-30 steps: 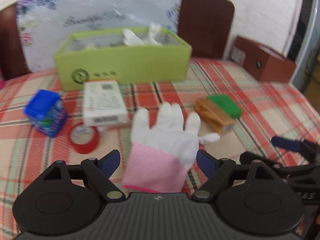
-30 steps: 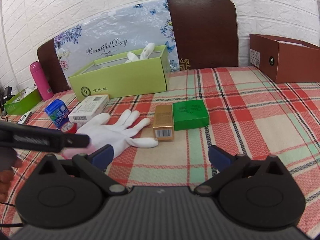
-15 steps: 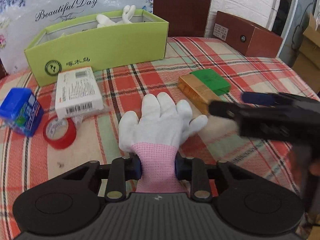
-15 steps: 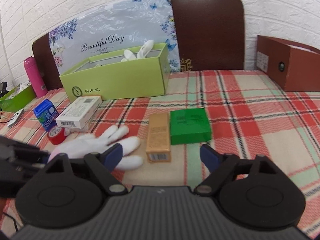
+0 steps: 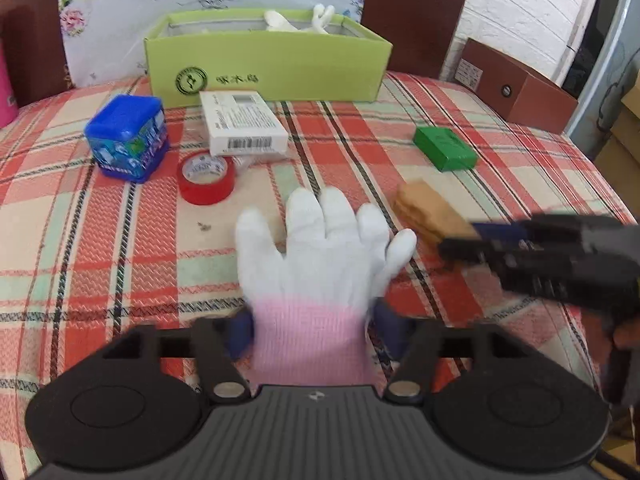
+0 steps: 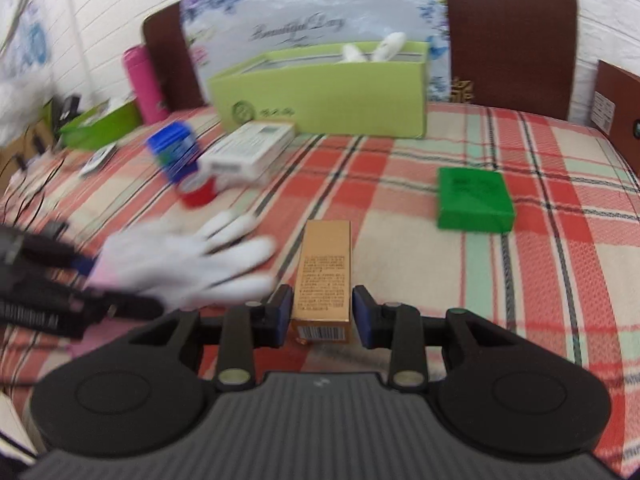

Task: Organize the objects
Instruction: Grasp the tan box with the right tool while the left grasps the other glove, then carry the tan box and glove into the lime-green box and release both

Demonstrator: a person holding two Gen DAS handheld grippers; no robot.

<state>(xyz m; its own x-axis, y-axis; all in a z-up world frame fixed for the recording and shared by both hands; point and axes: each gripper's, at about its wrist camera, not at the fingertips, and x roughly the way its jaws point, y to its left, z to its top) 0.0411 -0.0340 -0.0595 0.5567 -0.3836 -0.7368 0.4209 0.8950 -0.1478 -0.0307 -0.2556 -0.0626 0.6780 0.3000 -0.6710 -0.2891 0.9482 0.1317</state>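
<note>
Left gripper [image 5: 312, 330]: closed on the pink cuff of the white glove [image 5: 320, 248]; a blue pad is seen pressed against each side of the cuff.
White glove: laid flat on the plaid tablecloth [image 5: 100, 264], fingers spread and pointed away from the left gripper; its thumb tip is seen just beside the gold box [image 5: 428, 212].
Right gripper [image 6: 322, 316]: jaws narrowed around the near end of the gold box, one blue pad on each side; a thin gap appears at each pad, so firm contact cannot be confirmed.
Gold box: lying flat, long axis in line with the right gripper, barcode end nearest the camera; positioned between the white glove and the green box [image 6: 474, 200].
Green box: flat on the cloth, well apart from the gold box, untouched.
Lime-green open carton [image 5: 268, 60]: at the back of the table; white glove fingers [image 5: 298, 20] are seen sticking up above its rim.
White carton [image 5: 242, 128]: lying just in front of the lime-green open carton, barcode facing forward.
Red tape roll [image 5: 206, 178]: just beside the near edge of the white carton.
Blue container [image 5: 128, 136]: standing left of the red tape roll, near it.
Brown box [image 5: 516, 84]: at the far right edge of the table.
Pink bottle [image 6: 142, 80]: upright at the far left, recorded in the right wrist view.
Image quality: motion blur over the white glove in the right wrist view and over the right gripper in the left wrist view.
</note>
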